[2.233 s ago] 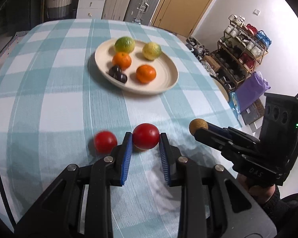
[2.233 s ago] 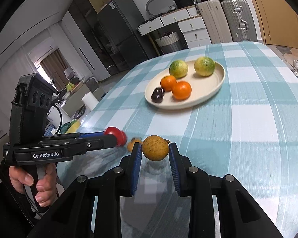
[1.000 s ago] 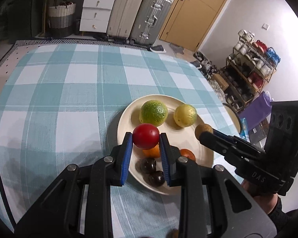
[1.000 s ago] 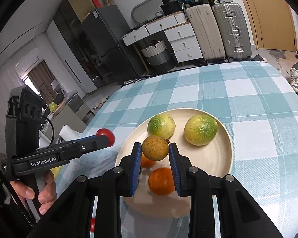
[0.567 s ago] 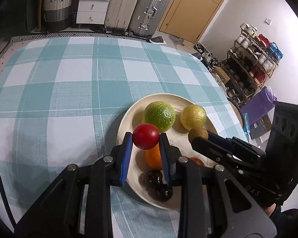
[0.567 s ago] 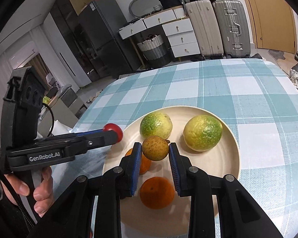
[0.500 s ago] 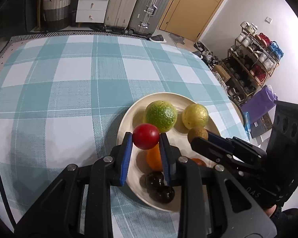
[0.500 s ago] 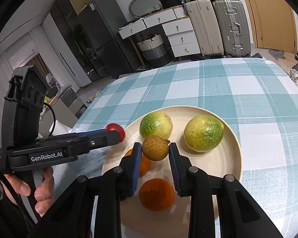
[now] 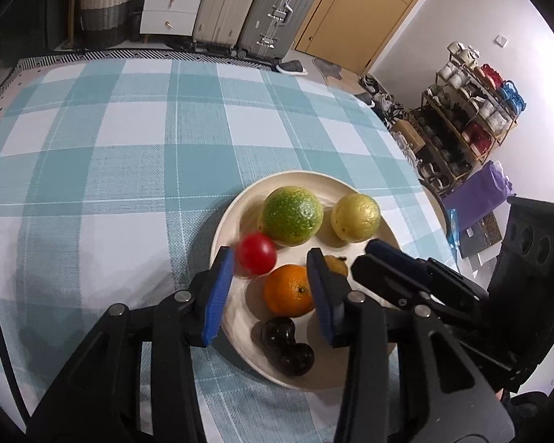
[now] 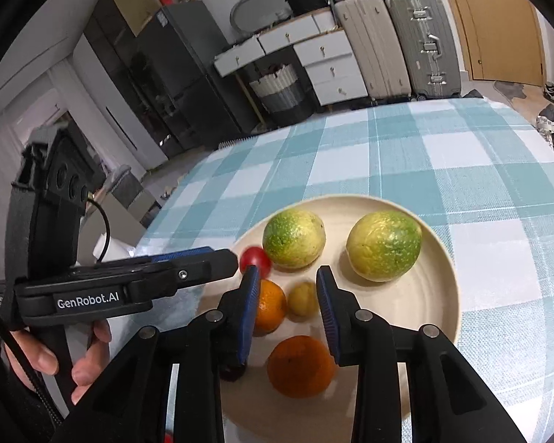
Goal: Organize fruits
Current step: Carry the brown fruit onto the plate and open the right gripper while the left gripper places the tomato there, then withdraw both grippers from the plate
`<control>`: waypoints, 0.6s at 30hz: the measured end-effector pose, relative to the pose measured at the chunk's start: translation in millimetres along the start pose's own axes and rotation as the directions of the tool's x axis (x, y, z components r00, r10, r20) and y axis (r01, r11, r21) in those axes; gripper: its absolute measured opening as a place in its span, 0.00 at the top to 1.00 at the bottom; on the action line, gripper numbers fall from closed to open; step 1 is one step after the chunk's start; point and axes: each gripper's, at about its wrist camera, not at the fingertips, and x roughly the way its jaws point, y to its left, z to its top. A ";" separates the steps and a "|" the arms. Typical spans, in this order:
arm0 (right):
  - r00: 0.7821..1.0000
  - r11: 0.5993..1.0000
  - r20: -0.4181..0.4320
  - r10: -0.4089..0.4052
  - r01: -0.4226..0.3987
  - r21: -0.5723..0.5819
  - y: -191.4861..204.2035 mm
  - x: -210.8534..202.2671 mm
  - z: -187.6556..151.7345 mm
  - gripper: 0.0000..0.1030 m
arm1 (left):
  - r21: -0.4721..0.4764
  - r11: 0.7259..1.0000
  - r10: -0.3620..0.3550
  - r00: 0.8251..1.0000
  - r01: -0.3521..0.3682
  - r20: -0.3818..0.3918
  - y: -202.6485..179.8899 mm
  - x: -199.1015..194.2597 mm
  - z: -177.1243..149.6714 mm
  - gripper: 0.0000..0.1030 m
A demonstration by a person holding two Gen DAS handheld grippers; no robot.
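Note:
A cream plate (image 9: 223,229) on the checked tablecloth holds two green-yellow fruits (image 9: 291,214), oranges (image 9: 288,289) and dark plums (image 9: 288,347). My left gripper (image 9: 270,258) hangs over the plate's left side with its jaws opening. A blurred red tomato (image 9: 256,253) is loose between them, by the left pad. My right gripper (image 10: 288,273) is over the plate (image 10: 443,258) too, jaws opening. A small brownish-yellow fruit (image 10: 303,299) lies free between its pads beside an orange (image 10: 271,308). The tomato (image 10: 255,256) shows at the left gripper's (image 10: 229,260) tip.
A person's hand (image 10: 48,361) holds the left gripper's handle. The right gripper (image 9: 367,256) crosses the plate's right side. The table's right edge (image 9: 406,155) drops toward a shoe rack (image 9: 469,125). Suitcases (image 9: 240,3) and drawers (image 9: 170,0) stand beyond the far edge.
Both grippers have opened over the plate. The red tomato has left the left pads and the brownish fruit has dropped from the right pads onto the plate.

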 end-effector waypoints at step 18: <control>0.984 0.999 0.176 0.040 -0.036 -0.026 21.8 -85.4 -20.2 0.39 | -0.039 0.991 0.132 0.980 -0.128 0.151 -9.6 -88.8 -42.4 0.57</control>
